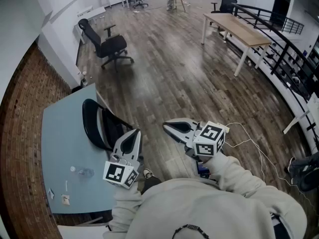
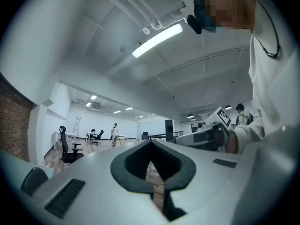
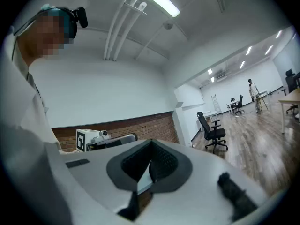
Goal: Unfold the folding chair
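folding chair [image 1: 98,127] black, folded, beside blue table [image 1: 60,143]

Blue table [image 1: 60,133]: small clear item [image 1: 82,172], scraps [image 1: 66,199].

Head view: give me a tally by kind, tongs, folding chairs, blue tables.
Tongs: 2, left tongs and right tongs, both shut
Folding chair: 1, folded
Blue table: 1
Total: 4
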`<state>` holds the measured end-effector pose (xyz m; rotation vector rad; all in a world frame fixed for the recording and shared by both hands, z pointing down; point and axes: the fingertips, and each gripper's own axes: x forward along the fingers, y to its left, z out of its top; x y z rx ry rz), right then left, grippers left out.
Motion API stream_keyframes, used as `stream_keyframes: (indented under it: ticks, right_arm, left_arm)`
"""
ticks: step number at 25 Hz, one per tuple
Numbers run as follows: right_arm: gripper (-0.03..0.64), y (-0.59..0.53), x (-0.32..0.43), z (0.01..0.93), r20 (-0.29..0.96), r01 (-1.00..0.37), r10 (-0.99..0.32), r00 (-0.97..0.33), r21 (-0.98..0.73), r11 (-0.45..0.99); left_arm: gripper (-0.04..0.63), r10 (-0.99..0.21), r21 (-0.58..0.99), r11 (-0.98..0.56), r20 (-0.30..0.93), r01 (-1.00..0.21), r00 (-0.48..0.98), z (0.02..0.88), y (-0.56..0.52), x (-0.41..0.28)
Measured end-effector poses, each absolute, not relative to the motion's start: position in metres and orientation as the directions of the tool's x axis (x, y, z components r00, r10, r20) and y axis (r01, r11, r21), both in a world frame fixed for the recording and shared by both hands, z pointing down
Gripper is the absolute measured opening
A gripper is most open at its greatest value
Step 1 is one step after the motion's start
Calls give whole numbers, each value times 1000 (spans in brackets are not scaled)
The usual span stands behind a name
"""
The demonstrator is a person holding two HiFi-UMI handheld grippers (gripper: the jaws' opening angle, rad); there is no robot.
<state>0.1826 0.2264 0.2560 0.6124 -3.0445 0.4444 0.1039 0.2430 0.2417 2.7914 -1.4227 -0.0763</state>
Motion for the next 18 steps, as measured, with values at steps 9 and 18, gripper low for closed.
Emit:
stream_keyframes:
  ticks: [9,18]
  right_arm:
    - [8,152,127,272,52,-391,-394,-918,-297,871]
    - [8,22,58,275,108,-507,-495,-862,-209,836]
  left_arm:
    - [5,-817,40,-576,-57,-816,574,250,177,36]
    - [5,-797,5,-604,-36,-797,603,256,69,-53]
